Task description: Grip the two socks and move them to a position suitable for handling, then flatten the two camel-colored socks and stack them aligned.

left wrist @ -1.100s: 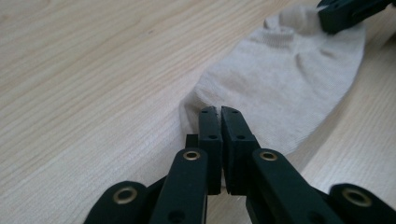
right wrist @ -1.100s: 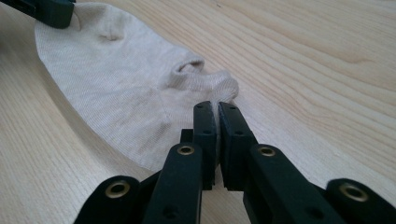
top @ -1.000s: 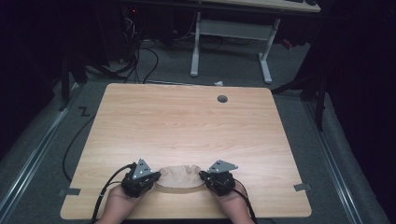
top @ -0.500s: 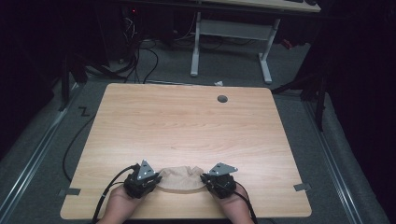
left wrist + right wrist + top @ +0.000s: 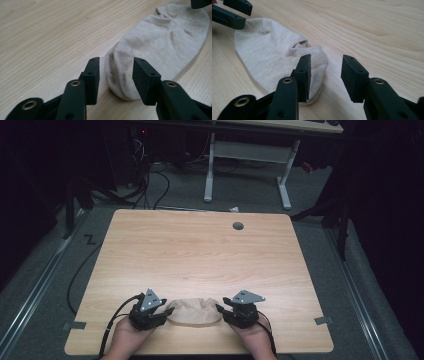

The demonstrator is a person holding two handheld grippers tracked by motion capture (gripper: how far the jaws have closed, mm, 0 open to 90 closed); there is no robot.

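Judging from how matters stood, the step in hand was the grasping of a small beige knitted ankle sock (image 5: 194,311) at both of its ends. The sock was seen lying flat near the front edge of a pale wooden tabletop (image 5: 200,250), between the two grippers. To do this well, it was judged that each pair of jaws would have to be lowered until one pad slid under the fabric and the other stayed above it, so that cloth alone was pinched and not the wood. A bite well inside the hem was thought safer than one on the very edge, since a thin knit could slip out when lifted.

The left gripper (image 5: 116,77) was held low and nearly level with the tabletop, its jaws standing apart with one rounded end of the sock lying between them; nothing was clamped. The right gripper (image 5: 325,77) was posed likewise, jaws apart, but the other end of the sock lay mostly under and beyond its left jaw, so that bare wood was framed by the gap. A small shift toward the sock was judged necessary before that side was closed. In the high view, both of the person's hands were seen entering from the bottom, turned slightly inward toward each other.
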